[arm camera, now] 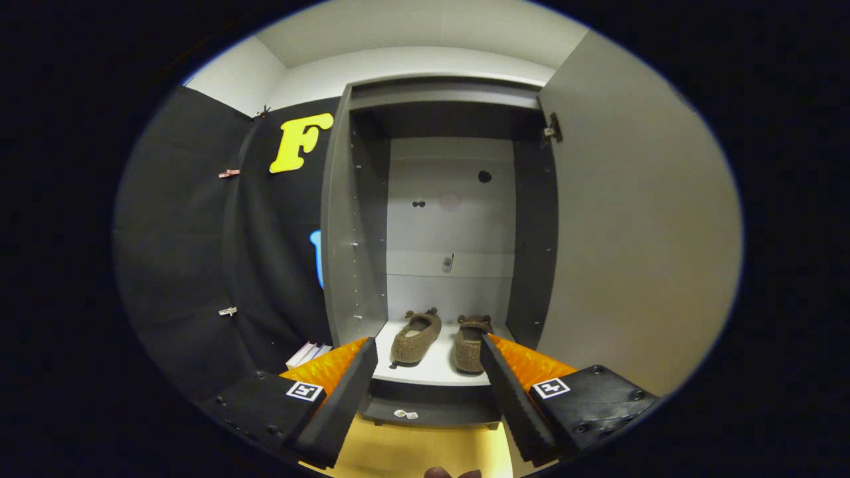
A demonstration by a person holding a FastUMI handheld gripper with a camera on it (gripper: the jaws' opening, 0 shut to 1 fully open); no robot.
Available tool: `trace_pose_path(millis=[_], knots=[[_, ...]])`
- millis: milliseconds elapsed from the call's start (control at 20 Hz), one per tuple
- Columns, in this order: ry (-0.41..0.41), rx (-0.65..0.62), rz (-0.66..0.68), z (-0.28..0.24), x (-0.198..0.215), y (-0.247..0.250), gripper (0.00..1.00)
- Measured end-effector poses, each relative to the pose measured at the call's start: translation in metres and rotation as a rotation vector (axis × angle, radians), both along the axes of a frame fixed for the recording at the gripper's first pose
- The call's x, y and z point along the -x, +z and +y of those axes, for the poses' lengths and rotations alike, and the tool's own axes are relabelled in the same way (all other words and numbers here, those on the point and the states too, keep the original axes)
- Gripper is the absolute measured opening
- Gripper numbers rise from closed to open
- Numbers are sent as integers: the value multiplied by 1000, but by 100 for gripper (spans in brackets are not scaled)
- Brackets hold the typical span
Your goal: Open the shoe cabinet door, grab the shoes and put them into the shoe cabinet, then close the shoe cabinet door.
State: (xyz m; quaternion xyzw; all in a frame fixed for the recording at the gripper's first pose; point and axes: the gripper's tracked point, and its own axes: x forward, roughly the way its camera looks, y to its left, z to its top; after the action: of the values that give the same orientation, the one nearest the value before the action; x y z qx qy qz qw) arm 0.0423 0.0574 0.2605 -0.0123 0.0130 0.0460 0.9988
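My gripper has its two fingers spread wide apart, and nothing is between them. I am not holding anything.

On the left hangs the soft black cloth wall, held with small clips. Low down beside it lie some thin flat white boards. I cannot tell what they are.

Next comes the tall grey shoe cabinet. Its sides look smooth and hard, with little rows of holes. Its back is pale and flat.

The two fuzzy brown slip-on shoes sit side by side on the smooth white bottom shelf, just ahead of my fingers. They look soft and woolly, with rounded toes. I think the putting-in part is done.

On the right stands the big flat grey cabinet door, swung wide open. It looks smooth, and I see no handle on this side. A small dark metal hinge holds it at the top.

What could go wrong? The right shoe sits near the front edge of the shelf, close to my right finger. If I bump it, it could fall out. Then the door might squash it and not shut. My fingers could also slide off the smooth door when I push.
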Motion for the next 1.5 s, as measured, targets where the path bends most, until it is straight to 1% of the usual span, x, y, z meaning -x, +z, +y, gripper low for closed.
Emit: trace_pose_path(millis=[150, 250, 450, 600, 700, 850, 950, 1100, 1250, 1350, 1500], knots=[[9, -35, -18, -9, 38, 11, 98], [11, -58, -31, -20, 71, 21, 98], [-8, -33, -57, -49, 118, 38, 98], [-51, 2, -65, -79, 147, 46, 98], [-91, -14, -60, -104, 164, 46, 98], [-122, -49, -51, -138, 190, 42, 98], [-164, -61, -43, -165, 202, 35, 98], [-242, -50, -50, -213, 206, 29, 98], [-322, -41, -63, -263, 195, 29, 98], [-357, -69, -36, -288, 183, 21, 98], [-385, -92, -7, -312, 159, 10, 98]])
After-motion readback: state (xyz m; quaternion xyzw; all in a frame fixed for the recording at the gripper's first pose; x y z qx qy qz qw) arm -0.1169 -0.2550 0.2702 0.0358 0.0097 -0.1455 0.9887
